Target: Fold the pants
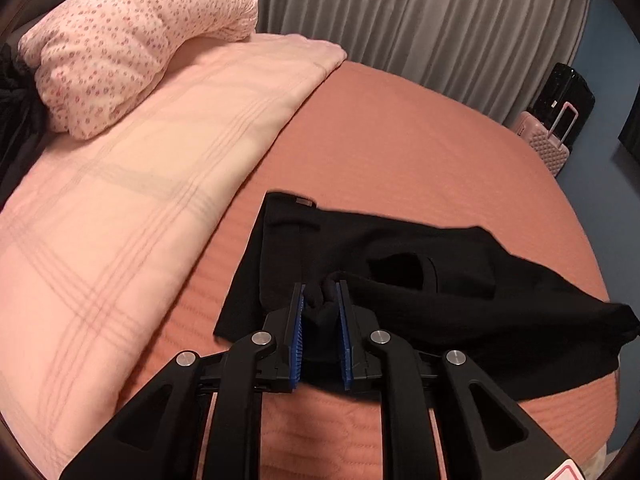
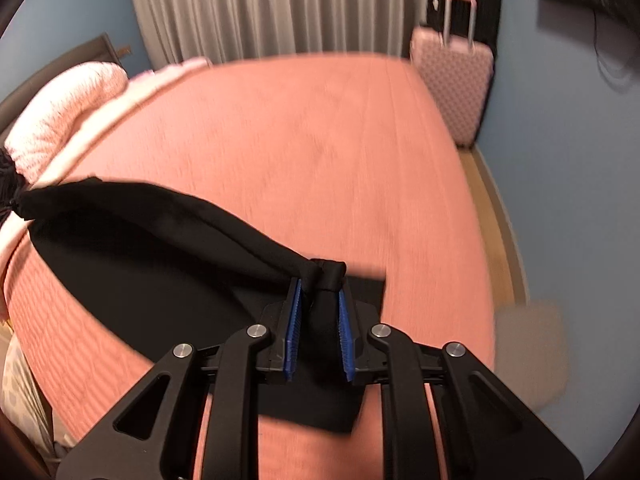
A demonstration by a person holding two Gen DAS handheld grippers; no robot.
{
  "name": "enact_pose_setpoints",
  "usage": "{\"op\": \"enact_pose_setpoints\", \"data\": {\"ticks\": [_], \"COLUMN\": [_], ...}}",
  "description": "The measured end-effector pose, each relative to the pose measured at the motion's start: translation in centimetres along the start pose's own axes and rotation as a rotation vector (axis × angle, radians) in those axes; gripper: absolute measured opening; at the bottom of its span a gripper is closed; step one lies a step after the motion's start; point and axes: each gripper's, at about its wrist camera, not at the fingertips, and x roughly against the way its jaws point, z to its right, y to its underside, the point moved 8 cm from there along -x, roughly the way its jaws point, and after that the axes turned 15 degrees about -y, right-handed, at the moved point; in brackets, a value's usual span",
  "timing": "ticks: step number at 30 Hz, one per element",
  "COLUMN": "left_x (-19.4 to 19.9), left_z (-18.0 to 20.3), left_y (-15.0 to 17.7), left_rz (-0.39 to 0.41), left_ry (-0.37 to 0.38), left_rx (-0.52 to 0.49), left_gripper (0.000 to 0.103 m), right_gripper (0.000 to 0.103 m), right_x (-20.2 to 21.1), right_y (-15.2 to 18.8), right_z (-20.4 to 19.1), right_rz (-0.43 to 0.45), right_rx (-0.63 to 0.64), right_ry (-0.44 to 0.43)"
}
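Observation:
Black pants [image 1: 400, 272] lie partly on the salmon bedspread [image 1: 400, 140], with the waistband and its small label at the far left. My left gripper [image 1: 321, 290] is shut on a bunched fold of the pants. In the right wrist view the pants [image 2: 140, 240] hang stretched in the air toward the left. My right gripper [image 2: 320, 286] is shut on a bunched end of them, lifted above the bedspread [image 2: 300, 140]. The blue pads [image 2: 294, 332] press the fabric on both sides.
A folded pink plaid blanket [image 1: 120, 200] and a floral pillow [image 1: 120, 40] lie at the left of the bed. Grey curtains [image 1: 420, 8] hang behind. A pink suitcase [image 2: 456, 80] and a black one [image 1: 564, 96] stand by the blue wall past the bed's right edge.

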Motion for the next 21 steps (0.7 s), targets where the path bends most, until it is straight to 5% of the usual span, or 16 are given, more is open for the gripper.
{"op": "enact_pose_setpoints", "data": {"ticks": [4, 8, 12, 16, 21], "left_x": [-2.9, -3.0, -1.8, -0.6, 2.9], "left_z": [-1.4, -3.1, -3.8, -5.7, -6.9], "left_y": [4.3, 4.9, 5.1, 5.1, 4.1], "left_rz": [-0.036, -0.042, -0.053, -0.038, 0.023], "left_ry": [-0.050, -0.066, -0.136, -0.248, -0.258], "left_rx": [0.047, 0.132, 0.044, 0.047, 0.214], "left_gripper": [0.029, 0.042, 0.047, 0.047, 0.046], "right_gripper": [0.017, 0.021, 0.022, 0.056, 0.078], "right_x": [-2.1, -1.7, 2.2, 5.8, 4.9], "right_y": [5.2, 8.4, 10.5, 11.0, 5.3], "right_z": [1.7, 3.1, 4.4, 5.2, 4.2], "right_rz": [-0.097, -0.135, -0.097, -0.004, 0.123], "right_rx": [-0.086, -0.146, -0.202, -0.248, -0.305], "right_ry": [0.024, 0.081, 0.119, 0.154, 0.007]}}
